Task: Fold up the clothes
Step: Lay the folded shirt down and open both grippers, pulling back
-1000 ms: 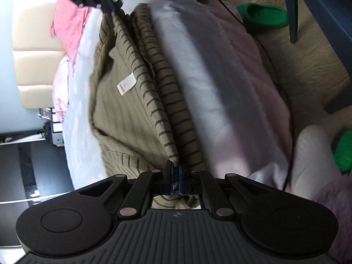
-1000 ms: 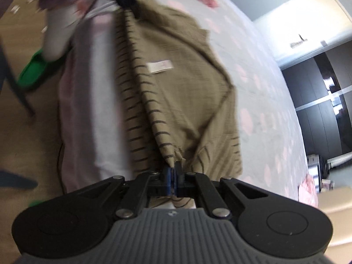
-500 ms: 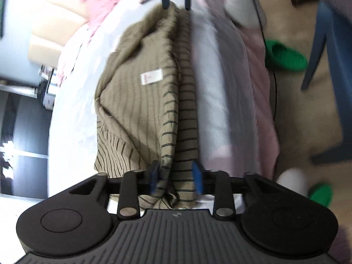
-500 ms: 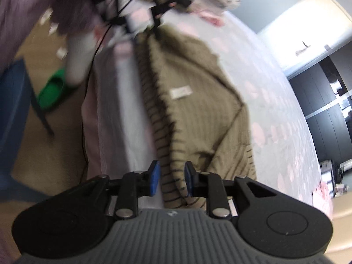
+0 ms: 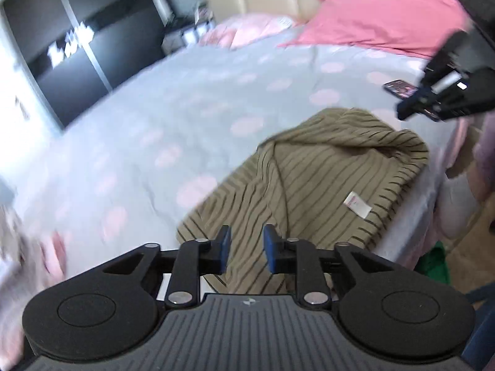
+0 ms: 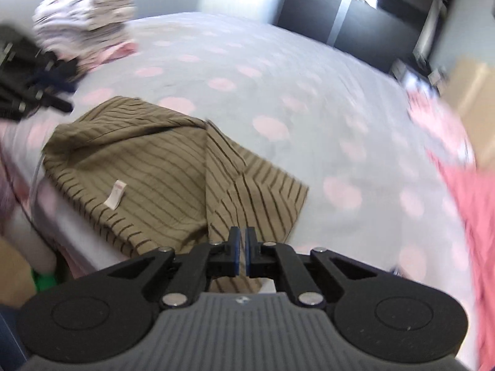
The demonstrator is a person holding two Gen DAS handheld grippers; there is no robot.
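Note:
An olive striped garment (image 5: 324, 182) lies folded near the edge of the bed, with a white label (image 5: 357, 204) showing. It also shows in the right wrist view (image 6: 161, 182). My left gripper (image 5: 246, 249) is open and empty, just above the garment's near end. My right gripper (image 6: 241, 249) is shut with nothing between its pads, above the garment's other end. The right gripper shows from the left wrist view (image 5: 445, 92) at the upper right. The left gripper shows from the right wrist view (image 6: 31, 89) at the left.
The bed has a grey sheet with pink dots (image 5: 173, 117). A pink pillow (image 5: 386, 18) lies at the headboard. A phone (image 5: 400, 88) lies on the sheet. A stack of folded clothes (image 6: 83, 21) sits at the foot. Dark wardrobes (image 6: 355, 9) stand beyond.
Both grippers let go of the garment's edge, and it now lies on the bed. Both have lifted away and turned. The right gripper opened, then shut empty.

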